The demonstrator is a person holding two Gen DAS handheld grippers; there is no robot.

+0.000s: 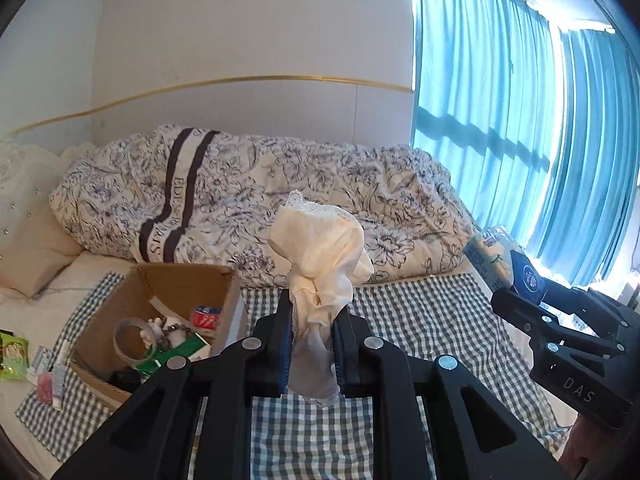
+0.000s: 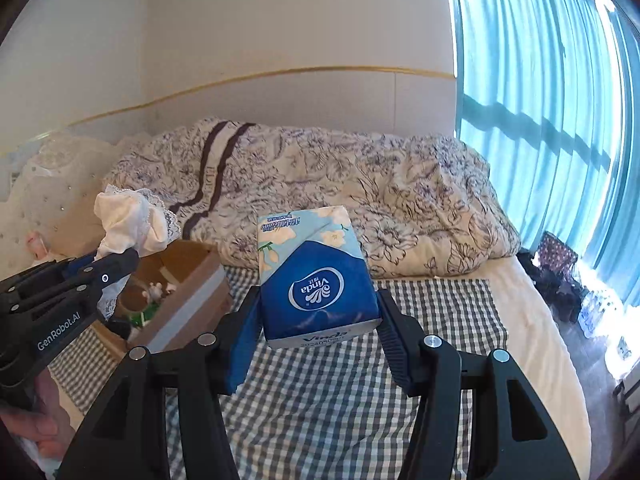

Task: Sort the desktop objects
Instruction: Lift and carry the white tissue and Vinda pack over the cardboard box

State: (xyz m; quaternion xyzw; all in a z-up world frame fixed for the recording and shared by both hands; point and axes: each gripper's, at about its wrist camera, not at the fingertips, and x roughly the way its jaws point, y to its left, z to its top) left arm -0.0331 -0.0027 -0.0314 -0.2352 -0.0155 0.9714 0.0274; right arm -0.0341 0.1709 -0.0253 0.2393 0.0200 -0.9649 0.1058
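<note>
While one open box [image 1: 168,300] sits on the checked cloth [image 1: 420,320], the right gripper [image 2: 316,332] clamps one tissue pack [image 2: 316,280], long axis pointing away; the left gripper [image 1: 312,344] pinches one cloth wad [image 1: 320,256], standing upright.

Free room and obstacles. The checked cloth [image 2: 436,312] on the bed lies bare ahead of and below both tools, open to a pass. At left the cardboard box [image 1: 160,300], open-topped, is partly filled with small items. Behind, the heaped floral duvet [image 1: 280,184] closes the far side. Small packets [image 1: 48,376] lie just beside the box's left wall.
</note>
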